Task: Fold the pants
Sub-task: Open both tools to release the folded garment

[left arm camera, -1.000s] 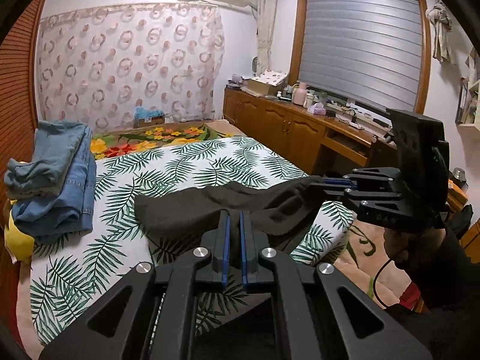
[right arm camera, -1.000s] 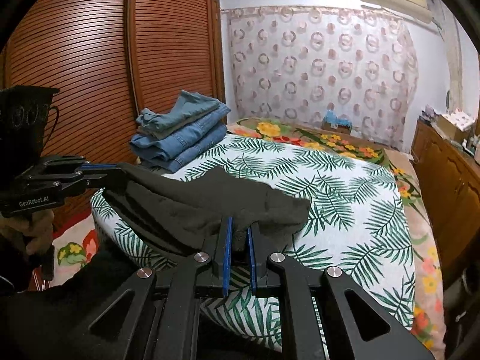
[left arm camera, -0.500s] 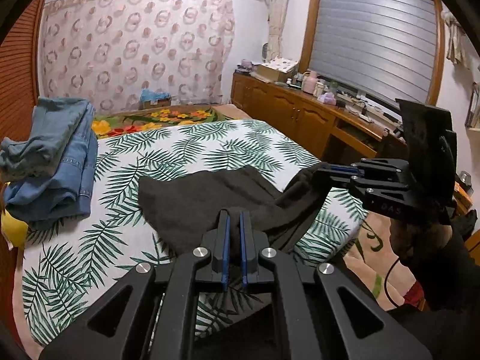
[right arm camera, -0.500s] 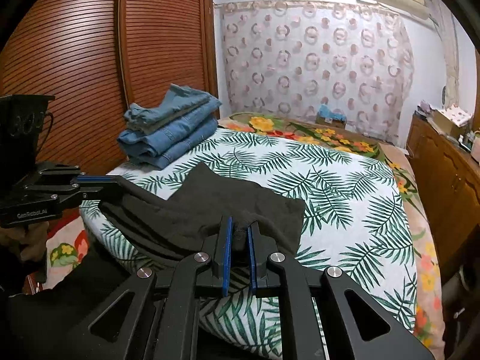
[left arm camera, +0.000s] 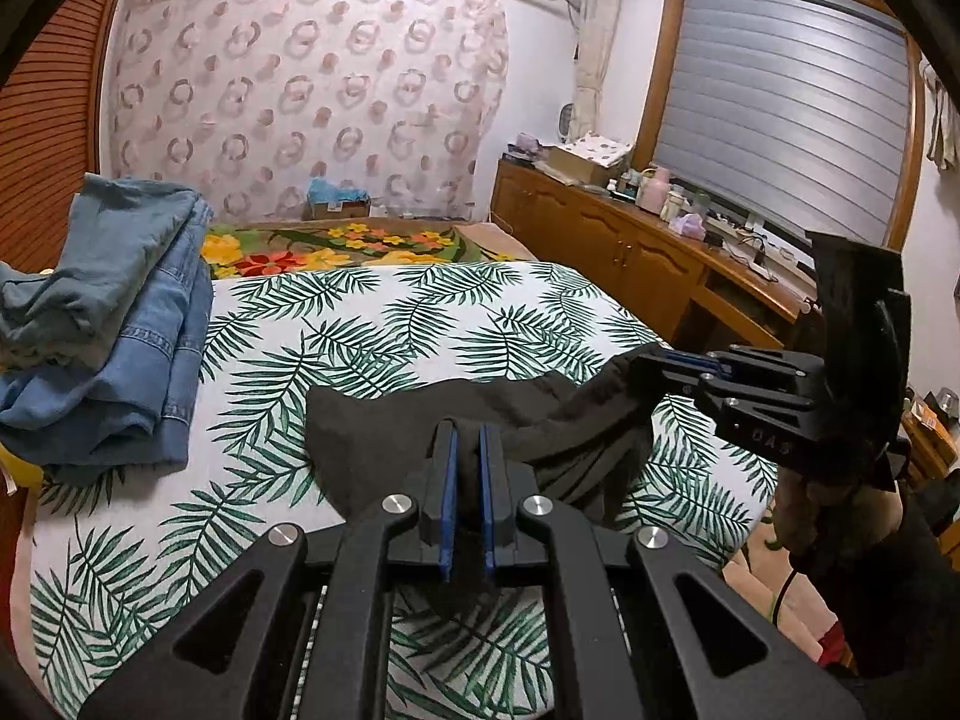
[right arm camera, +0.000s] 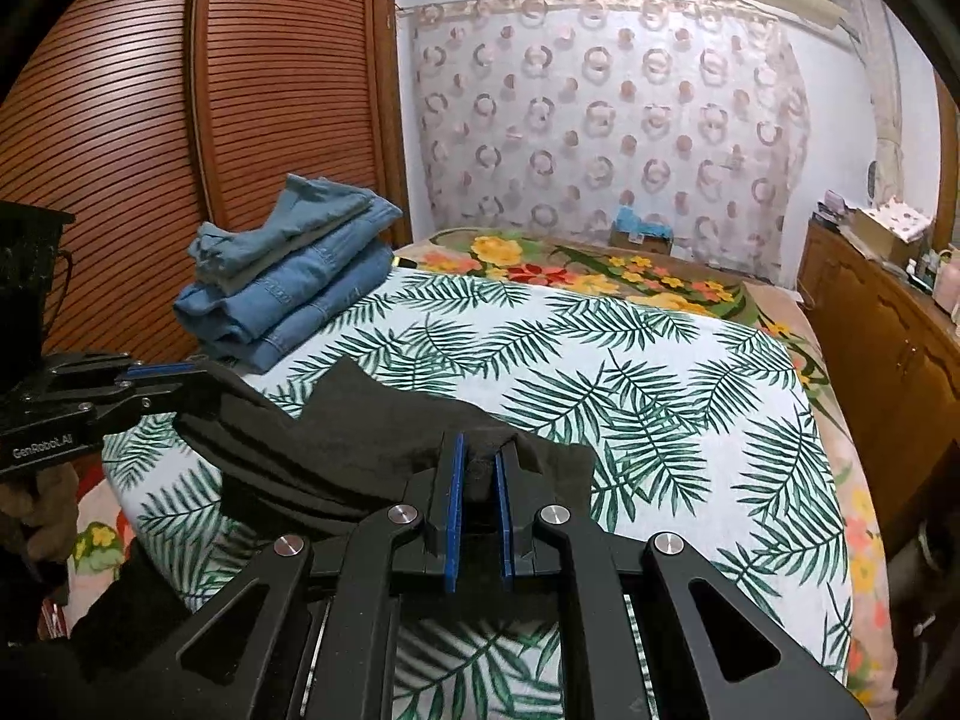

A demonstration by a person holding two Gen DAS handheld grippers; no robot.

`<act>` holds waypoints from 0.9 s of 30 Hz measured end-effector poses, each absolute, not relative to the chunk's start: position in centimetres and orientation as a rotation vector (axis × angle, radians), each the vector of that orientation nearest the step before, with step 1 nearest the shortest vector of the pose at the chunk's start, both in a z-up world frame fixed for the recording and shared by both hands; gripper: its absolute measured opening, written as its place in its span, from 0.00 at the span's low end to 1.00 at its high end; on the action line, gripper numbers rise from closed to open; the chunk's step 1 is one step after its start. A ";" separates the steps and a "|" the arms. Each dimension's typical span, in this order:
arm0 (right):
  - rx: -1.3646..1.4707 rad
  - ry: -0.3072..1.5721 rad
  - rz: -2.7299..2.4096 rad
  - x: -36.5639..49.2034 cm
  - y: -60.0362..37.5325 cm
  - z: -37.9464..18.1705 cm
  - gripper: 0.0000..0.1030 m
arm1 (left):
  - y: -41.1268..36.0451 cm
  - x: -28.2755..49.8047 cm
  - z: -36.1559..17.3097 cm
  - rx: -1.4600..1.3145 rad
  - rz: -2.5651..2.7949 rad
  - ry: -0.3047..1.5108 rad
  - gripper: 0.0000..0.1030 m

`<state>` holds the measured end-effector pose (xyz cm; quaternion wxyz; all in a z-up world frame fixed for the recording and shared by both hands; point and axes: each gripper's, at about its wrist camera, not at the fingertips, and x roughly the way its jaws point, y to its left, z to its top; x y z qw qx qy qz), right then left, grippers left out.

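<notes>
Dark grey pants (left arm camera: 384,438) lie across the near end of a bed with a palm-leaf cover (left arm camera: 390,324). My left gripper (left arm camera: 467,432) is shut on one near corner of the cloth. My right gripper (right arm camera: 478,450) is shut on the other near corner of the pants (right arm camera: 360,426). Each view shows the other gripper from the side, the right gripper (left arm camera: 654,363) at the right and the left gripper (right arm camera: 180,373) at the left, both pinching the fabric. The pants' far edge rests on the bed, with the near edge stretched between the two grippers.
A stack of folded blue jeans (left arm camera: 114,324) sits at the bed's left side, beside a slatted wooden wardrobe (right arm camera: 150,120). A wooden sideboard (left arm camera: 660,264) with clutter runs along the right. A flowered blanket (right arm camera: 570,267) covers the bed's far end.
Both grippers have carried the pants forward and down over the bed. More of the cloth now lies flat on the cover, and the jeans stack looks closer.
</notes>
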<state>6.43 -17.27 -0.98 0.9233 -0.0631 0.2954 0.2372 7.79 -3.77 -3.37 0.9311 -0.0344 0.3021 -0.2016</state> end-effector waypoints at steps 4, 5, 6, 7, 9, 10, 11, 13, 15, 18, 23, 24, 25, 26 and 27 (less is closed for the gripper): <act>-0.121 0.618 0.475 7.3 -17.1 -1.5 0.09 | -3.8 8.2 -3.4 -0.066 -0.410 0.621 0.06; -0.119 0.618 0.473 7.6 -17.1 -1.4 0.09 | -3.8 8.4 -3.4 -0.065 -0.409 0.620 0.06; -0.118 0.621 0.470 7.8 -17.1 -1.5 0.09 | -3.8 8.6 -3.4 -0.065 -0.406 0.621 0.06; -0.117 0.623 0.465 8.0 -17.0 -1.5 0.09 | -3.8 8.8 -3.4 -0.063 -0.404 0.623 0.06; -0.118 0.625 0.460 8.2 -16.9 -1.6 0.09 | -3.9 9.2 -3.6 -0.057 -0.401 0.629 0.06; -0.118 0.627 0.460 8.3 -16.8 -1.7 0.09 | -4.0 9.4 -3.6 -0.049 -0.394 0.635 0.06; -0.120 0.630 0.461 8.4 -16.7 -1.8 0.09 | -4.2 9.5 -3.8 -0.038 -0.381 0.641 0.06; -0.127 0.638 0.460 8.5 -16.6 -2.0 0.09 | -4.1 9.5 -4.2 -0.039 -0.375 0.651 0.07; -0.130 0.645 0.459 8.8 -16.6 -2.2 0.09 | -4.0 9.7 -4.5 -0.041 -0.372 0.664 0.07; -0.120 0.661 0.458 9.2 -16.6 -2.6 0.09 | -4.0 9.8 -4.6 -0.040 -0.366 0.669 0.17; -0.063 0.697 0.473 10.4 -16.9 -3.0 0.09 | -3.5 9.8 -4.6 -0.066 -0.375 0.660 0.51; -0.060 0.690 0.468 10.3 -16.9 -3.0 0.09 | -3.4 9.7 -4.8 -0.061 -0.372 0.666 0.55; -0.060 0.685 0.464 10.3 -17.0 -2.8 0.09 | -3.4 9.6 -5.0 -0.056 -0.370 0.670 0.56; -0.061 0.683 0.461 10.3 -17.0 -2.7 0.10 | -3.4 9.6 -5.1 -0.053 -0.369 0.672 0.56; -0.063 0.684 0.457 10.3 -17.1 -2.6 0.14 | -3.4 9.5 -5.3 -0.049 -0.366 0.677 0.56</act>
